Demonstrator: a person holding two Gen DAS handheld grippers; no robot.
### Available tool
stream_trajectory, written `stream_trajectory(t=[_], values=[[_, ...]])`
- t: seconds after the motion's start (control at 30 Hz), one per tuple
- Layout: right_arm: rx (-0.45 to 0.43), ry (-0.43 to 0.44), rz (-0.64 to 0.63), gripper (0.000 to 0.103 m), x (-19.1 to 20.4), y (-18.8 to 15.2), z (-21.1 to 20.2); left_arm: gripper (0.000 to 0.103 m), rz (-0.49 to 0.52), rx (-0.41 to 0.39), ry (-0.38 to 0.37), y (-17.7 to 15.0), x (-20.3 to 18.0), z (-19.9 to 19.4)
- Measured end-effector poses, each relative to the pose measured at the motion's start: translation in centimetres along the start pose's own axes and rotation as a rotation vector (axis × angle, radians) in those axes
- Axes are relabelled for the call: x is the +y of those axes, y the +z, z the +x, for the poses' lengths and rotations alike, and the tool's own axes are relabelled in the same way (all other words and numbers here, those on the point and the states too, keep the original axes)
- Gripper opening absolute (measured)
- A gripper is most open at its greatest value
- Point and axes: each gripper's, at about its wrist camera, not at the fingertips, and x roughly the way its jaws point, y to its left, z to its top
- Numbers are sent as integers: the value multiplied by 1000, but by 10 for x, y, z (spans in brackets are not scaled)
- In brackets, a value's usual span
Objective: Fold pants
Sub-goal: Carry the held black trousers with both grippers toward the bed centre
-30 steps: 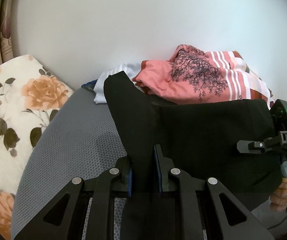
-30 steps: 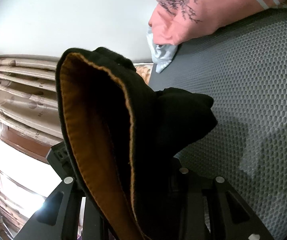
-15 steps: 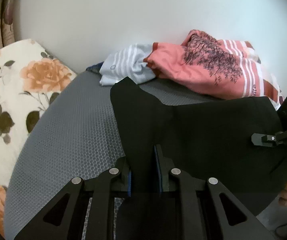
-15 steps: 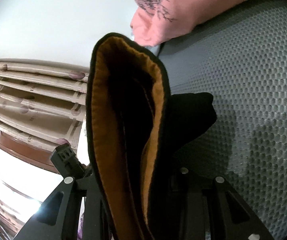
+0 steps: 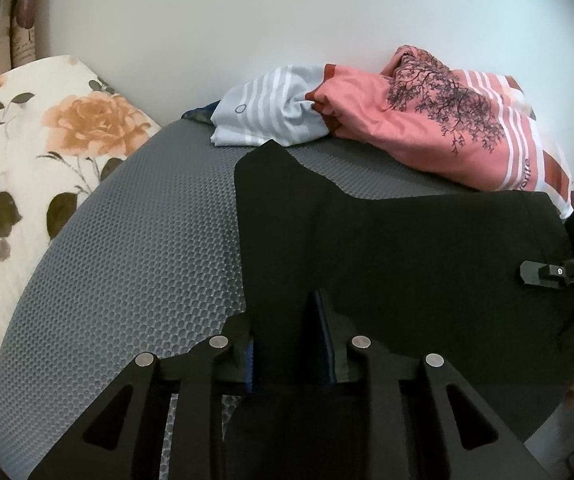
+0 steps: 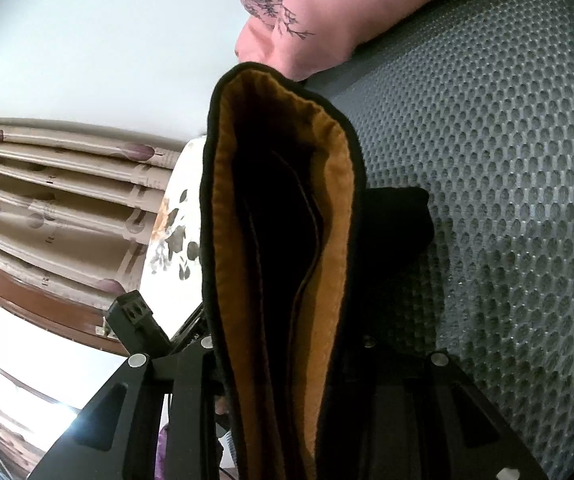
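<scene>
Between the pads of the left hand-held gripper (image 5: 289, 340), a fold of the black pants (image 5: 407, 264) sits in the gap; the jaws have just been opening and stand narrow, so whether the pads are gripping the cloth is hard to tell. From there the pants run rightward across the grey mesh bed surface (image 5: 127, 248) to the right hand-held gripper (image 5: 555, 270), long axis strung between the two hands. In the right wrist view, the right hand-held gripper (image 6: 287, 360) is clamped narrow on the doubled waistband, orange lining (image 6: 243, 280) showing. Likely step: laying the folded pants down flat. Both hands are at the garment, one at each end. Further back, a floral pillow (image 5: 39, 152) lies left, and a pink and striped clothes pile (image 5: 427, 128) sits against the wall, just beyond the pants' far edge.
</scene>
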Motion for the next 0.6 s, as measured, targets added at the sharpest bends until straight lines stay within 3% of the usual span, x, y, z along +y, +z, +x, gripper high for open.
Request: stream_trajectory(t=[0.23, 0.6], values=[[-3, -29, -43, 27, 4, -5, 0, 31, -14, -9, 6, -3, 2, 1], [-52, -170, -142, 30, 30, -17, 9, 44, -48, 4, 39, -3, 7, 4]])
